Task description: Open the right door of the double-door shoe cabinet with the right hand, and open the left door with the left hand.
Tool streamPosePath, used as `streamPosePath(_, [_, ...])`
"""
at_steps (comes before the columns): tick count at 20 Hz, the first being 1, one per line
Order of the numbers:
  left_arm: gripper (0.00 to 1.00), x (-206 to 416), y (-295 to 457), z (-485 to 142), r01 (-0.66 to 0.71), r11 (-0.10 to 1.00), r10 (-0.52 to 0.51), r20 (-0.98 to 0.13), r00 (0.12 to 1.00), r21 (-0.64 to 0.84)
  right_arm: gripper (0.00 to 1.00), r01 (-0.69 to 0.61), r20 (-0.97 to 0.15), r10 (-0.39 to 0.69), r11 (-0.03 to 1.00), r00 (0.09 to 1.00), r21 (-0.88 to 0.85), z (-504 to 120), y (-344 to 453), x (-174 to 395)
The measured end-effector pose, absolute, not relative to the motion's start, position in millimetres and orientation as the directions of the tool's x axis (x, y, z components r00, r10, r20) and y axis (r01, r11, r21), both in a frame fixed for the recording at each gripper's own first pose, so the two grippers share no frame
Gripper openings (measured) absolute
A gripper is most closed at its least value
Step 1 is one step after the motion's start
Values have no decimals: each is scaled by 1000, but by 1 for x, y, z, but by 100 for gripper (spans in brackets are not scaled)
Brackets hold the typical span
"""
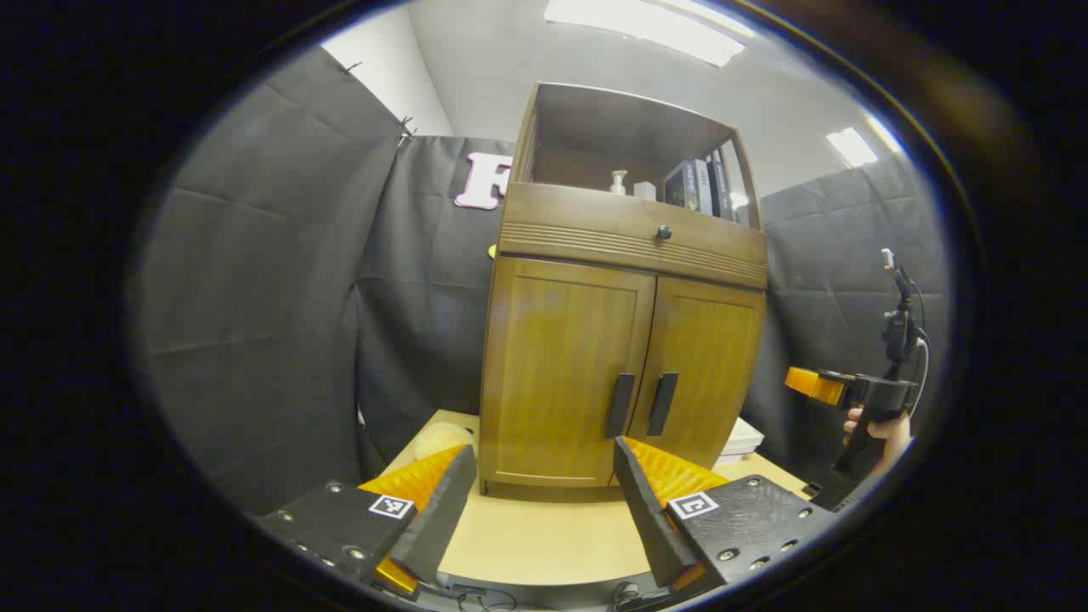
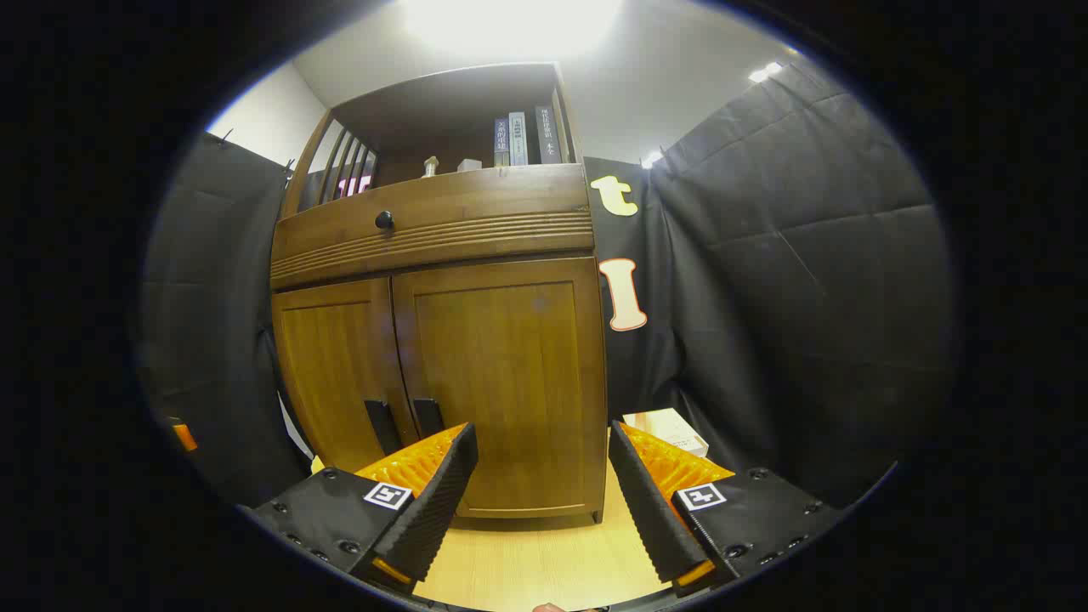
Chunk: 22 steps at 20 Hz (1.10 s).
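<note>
wooden shoe cabinet (image 1: 620, 340), both doors closed, dark vertical handles (image 1: 620, 405), left tongs (image 1: 544, 463) and right tongs (image 2: 540, 459) spread open

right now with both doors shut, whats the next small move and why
Probably ease the right gripper forward and a little left toward the dark vertical handle on the right wooden door. Both brown cabinet doors look closed, the gripper is open with nothing between its fingers, and the handle sits left of its gap. The left gripper is open too.
</note>
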State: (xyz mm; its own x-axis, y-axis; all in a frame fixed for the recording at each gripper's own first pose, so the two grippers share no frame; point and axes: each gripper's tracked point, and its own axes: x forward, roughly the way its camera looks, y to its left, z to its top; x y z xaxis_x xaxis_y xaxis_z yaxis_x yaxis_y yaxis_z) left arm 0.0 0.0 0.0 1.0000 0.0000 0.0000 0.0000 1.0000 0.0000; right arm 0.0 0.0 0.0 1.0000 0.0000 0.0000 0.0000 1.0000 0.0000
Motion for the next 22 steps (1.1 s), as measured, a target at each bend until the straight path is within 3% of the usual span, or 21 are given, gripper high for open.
streamPosePath(22, [93,-13,-5,-47,-53,998,53,-52,997,15,98,-133,-43,134,991,990,25,-6,60,24])
